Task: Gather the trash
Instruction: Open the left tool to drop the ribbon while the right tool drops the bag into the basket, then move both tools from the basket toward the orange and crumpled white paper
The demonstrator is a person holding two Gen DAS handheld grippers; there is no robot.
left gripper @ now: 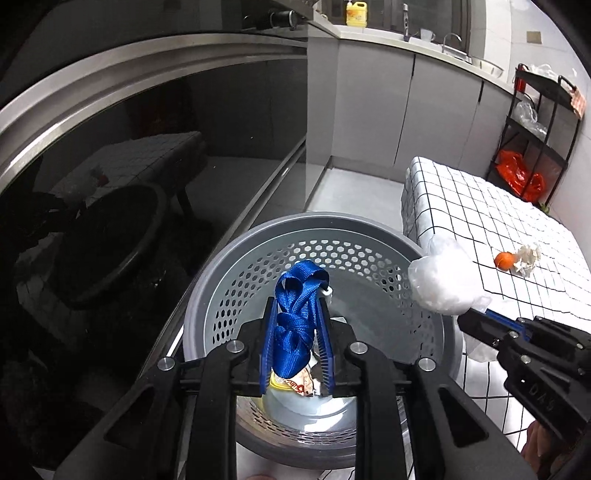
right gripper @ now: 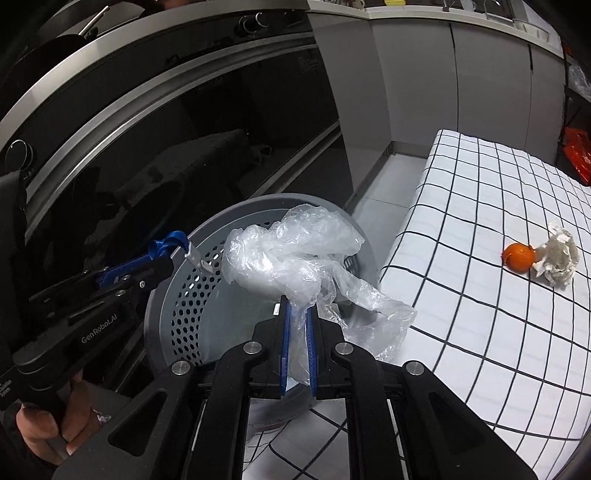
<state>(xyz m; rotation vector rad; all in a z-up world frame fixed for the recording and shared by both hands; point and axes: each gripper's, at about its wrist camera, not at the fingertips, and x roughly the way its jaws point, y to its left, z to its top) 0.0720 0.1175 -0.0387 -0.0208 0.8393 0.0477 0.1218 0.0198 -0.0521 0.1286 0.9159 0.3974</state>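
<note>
My left gripper [left gripper: 297, 306] is shut on a blue lanyard [left gripper: 297, 314] and holds it over the grey perforated trash bin [left gripper: 388, 240]. Some trash [left gripper: 299, 386] lies at the bin's bottom. My right gripper [right gripper: 298, 310] is shut on a crumpled clear plastic bag [right gripper: 295, 254] at the bin's rim [right gripper: 258, 203]. The bag [left gripper: 445, 282] and the right gripper [left gripper: 469, 317] show at the right in the left wrist view. The left gripper [right gripper: 166, 256] with the lanyard [right gripper: 168, 240] shows at the left in the right wrist view. An orange [right gripper: 519, 257] and crumpled paper [right gripper: 557, 260] lie on the checked tablecloth [right gripper: 480, 314].
A dark glass appliance front [left gripper: 147, 166] stands left of the bin. Grey cabinets [left gripper: 388, 110] run behind, with a yellow bottle [left gripper: 356, 13] on the counter. A black rack [left gripper: 535, 140] holding a red bag [left gripper: 519, 177] stands beyond the table.
</note>
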